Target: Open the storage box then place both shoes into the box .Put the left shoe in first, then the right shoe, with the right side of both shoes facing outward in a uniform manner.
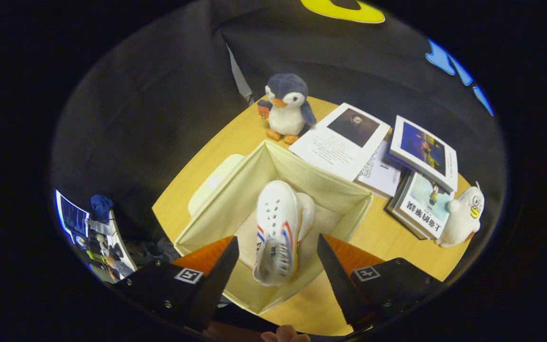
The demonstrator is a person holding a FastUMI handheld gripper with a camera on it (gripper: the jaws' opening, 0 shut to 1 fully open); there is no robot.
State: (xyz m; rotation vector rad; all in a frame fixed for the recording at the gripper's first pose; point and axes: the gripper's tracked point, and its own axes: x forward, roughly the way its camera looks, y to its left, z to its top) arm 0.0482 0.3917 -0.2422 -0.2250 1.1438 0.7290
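We hold our gripper [278, 266] wide open and empty above the open cream fabric storage box [335, 187], where the white striped canvas shoe [277, 228] stands on edge, toe toward twelve o'clock, seemingly to leave room for its pair

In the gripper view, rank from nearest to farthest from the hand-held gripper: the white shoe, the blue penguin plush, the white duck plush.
Hand-held gripper open.
1. White shoe with red and blue stripes: between the fingers, in the cream fabric box.
2. White duck plush: off to the right, by the books.
3. Blue penguin plush: beyond the box, by the wall.
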